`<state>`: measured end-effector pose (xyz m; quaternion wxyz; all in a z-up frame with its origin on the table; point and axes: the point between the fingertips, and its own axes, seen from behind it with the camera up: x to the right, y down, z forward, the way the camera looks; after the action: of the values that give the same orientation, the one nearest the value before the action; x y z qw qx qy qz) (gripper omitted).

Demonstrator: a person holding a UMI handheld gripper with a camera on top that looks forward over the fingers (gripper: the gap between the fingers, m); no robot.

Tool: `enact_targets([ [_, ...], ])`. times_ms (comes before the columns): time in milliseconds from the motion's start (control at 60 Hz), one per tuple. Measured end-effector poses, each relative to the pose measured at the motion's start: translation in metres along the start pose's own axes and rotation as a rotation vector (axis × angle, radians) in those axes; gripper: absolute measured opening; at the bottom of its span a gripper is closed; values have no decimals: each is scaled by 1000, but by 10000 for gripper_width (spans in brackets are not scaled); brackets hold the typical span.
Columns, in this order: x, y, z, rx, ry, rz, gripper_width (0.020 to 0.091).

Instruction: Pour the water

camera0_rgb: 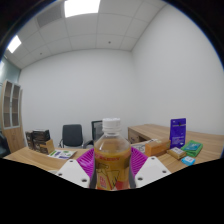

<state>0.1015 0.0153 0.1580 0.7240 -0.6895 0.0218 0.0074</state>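
A: Entry. Bottle (pixel 112 152) sat at lower centre of the frame, upright, white cap on, amber liquid inside. The gripper (pixel 112 170) had it; both fingers (pixel 85 164) pressed in narrow on its lower body, pink pads against each side. It appeared lifted, with the counter (pixel 40 157) behind and below.

B: Risks noted?

A: Cap was on, so tipping now would pour nothing; it would need removing first. Grip sat low on a tall bottle, so a tilt could let it pivot or slip between the pads. A thin-walled bottle squeezed hard with the cap off could spurt. No receiving cup was visible, so the pour target was unknown.

B: Clutter?

A: Purple box (pixel 178 131) at right, teal packs (pixel 190 149) beside it, dark box (pixel 39 140) at left, chair (pixel 72 134) behind. A spill could reach them.

B: Any writing?

A: Bottle label carried print, probably a drink brand, not legible. White marks on the purple box, unreadable too.
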Motion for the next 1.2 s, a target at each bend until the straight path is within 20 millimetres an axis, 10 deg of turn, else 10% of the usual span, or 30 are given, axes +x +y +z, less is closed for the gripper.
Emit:
enact_targets([
  [350, 10, 56, 19, -107, -5, -24, 479],
  [533, 9, 50, 20, -70, 3, -24, 481],
  [667, 9, 54, 17, -133, -17, -25, 639],
  [733, 13, 55, 11, -178, -18, -19, 842],
  [917, 16, 41, -39, -204, -14, 15, 838],
  [1200, -26, 26, -179, -209, -119, -4, 838],
])
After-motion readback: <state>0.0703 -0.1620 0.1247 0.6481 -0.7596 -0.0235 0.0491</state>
